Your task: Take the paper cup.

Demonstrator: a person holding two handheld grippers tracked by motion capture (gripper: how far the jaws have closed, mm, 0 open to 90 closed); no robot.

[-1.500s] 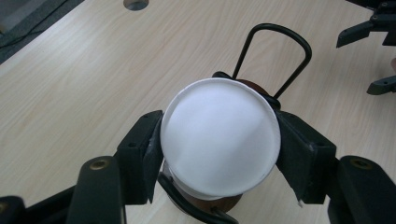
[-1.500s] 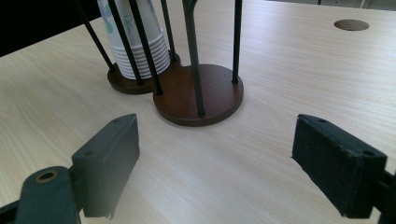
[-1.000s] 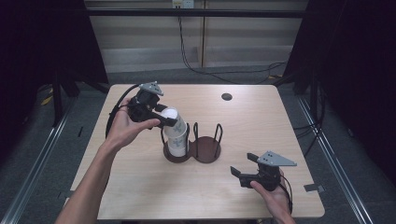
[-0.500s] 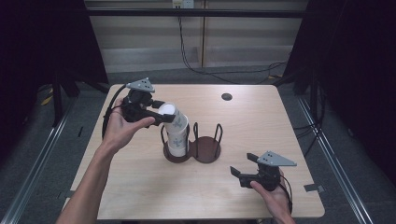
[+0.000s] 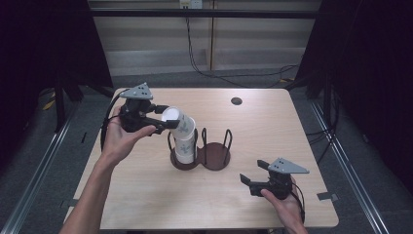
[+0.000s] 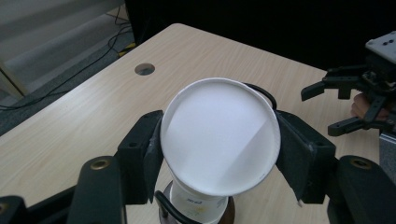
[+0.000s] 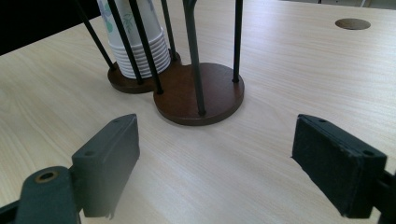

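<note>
- Across the middle of the room stands the wooden tabletop (image 5: 146, 195), pale and square, with a small round hole (image 5: 236, 101) near its far edge.
- Near the tabletop's centre sits a dark wooden cup holder (image 5: 214, 156), two round bases joined side by side, thin black rods rising around each base.
- In the holder's left bay stands a stack of paper cups (image 5: 185, 151), upside down, rims on the base; the right gripper view shows the nested rims (image 7: 142, 56) between the rods. The right bay has nothing in it.
- The left gripper (image 5: 163, 122) is held above the tabletop at the holder's left, its jaws closed on the top paper cup (image 5: 178, 124). In the left gripper view the two black pads press on opposite sides of that cup's white bottom (image 6: 219, 135). The cup is tilted toward the left and partly lifted, its lower end over the stack.
- The right gripper (image 5: 253, 175) rests low near the front right of the tabletop, well apart from the holder, pointing toward it. Its jaws stand wide apart with nothing between them; in its own view only bare wood lies between the pads (image 7: 341, 163).
</note>
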